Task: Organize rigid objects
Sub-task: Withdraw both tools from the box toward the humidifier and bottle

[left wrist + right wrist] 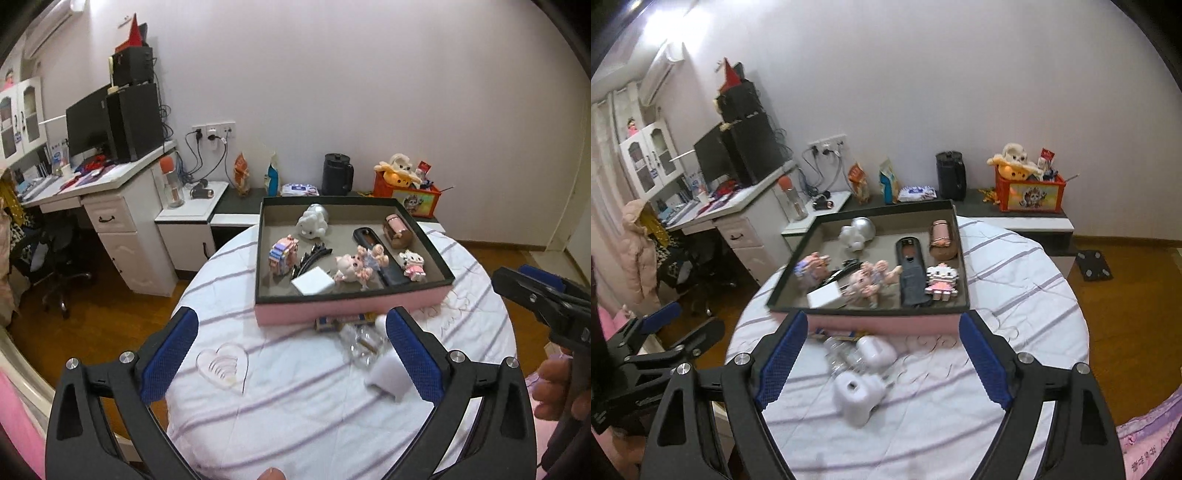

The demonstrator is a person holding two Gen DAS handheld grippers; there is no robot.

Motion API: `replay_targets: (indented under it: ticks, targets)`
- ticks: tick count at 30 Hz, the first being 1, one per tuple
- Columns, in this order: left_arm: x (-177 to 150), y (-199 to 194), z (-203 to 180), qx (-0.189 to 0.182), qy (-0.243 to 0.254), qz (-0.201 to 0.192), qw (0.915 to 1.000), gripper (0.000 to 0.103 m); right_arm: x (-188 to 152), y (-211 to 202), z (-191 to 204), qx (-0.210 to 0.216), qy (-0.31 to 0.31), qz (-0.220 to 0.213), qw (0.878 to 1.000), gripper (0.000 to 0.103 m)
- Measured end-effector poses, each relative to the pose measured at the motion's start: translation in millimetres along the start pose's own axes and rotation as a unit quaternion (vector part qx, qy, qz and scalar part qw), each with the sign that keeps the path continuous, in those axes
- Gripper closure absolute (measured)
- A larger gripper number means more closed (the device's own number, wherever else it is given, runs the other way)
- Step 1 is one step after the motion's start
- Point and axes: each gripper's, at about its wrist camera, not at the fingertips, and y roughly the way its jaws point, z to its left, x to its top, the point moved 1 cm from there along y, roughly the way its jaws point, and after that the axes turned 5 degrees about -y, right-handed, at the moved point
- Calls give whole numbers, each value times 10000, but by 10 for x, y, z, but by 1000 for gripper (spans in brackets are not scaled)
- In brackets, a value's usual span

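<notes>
Both claws stand wide apart and empty: the left claw (291,354) and the right claw (882,360) hover above the round desk (295,406), clear of everything. The pink box (351,308) sits at the far side of the desk and already holds several figurines, a dark case and a white block. Judged status: between picks. Loose items remain just in front of the box, namely a white adapter (857,397), a clear crumpled packet (360,343) and a small carton (332,322). The next move calls for lowering one claw over an item and closing squarely. The left view alone shows a clear heart-shaped piece (221,365); the right view alone shows the adapter's face.
</notes>
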Motion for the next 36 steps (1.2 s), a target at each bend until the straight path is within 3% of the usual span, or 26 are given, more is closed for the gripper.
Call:
replay_targets:
  ticks: [14,36]
  targets:
    - [-459,-454,150,137,-239,112,9996,0,-603,-416,240,-17,-80,151,9999,17]
    - [-668,-582,177,86,-305,248,9992,0,-796,-484,250,-84,-166,277,9994,17]
